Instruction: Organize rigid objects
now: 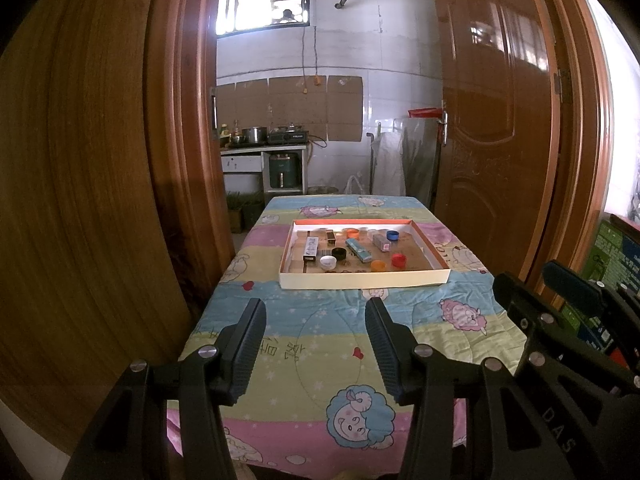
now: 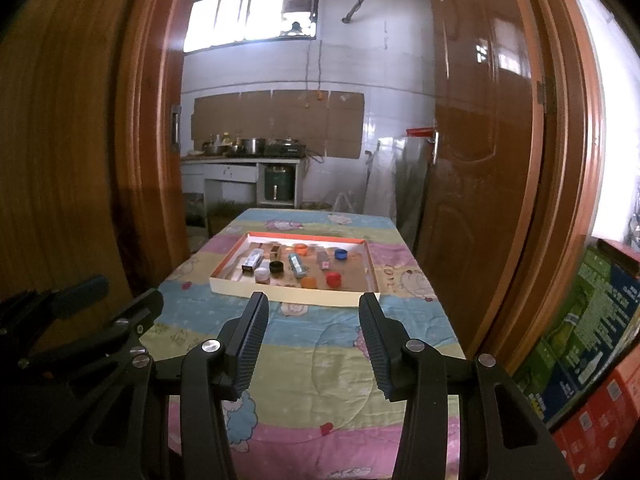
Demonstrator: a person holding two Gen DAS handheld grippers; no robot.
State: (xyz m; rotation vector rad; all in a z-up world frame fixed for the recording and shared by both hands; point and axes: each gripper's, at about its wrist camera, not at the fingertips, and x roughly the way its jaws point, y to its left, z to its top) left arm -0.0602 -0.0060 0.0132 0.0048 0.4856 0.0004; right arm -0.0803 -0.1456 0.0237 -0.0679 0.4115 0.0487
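Note:
A shallow cardboard tray sits on the far half of a table covered with a cartoon quilt. In it lie several bottle caps, among them a white cap, a black cap, a red cap and a blue cap, plus several small boxes such as a teal box. My left gripper is open and empty above the near quilt. My right gripper is open and empty, beside the left one.
Wooden door panels stand left and a wooden door right of the table. Stacked printed cartons sit at the right. A kitchen counter with pots lies behind the table.

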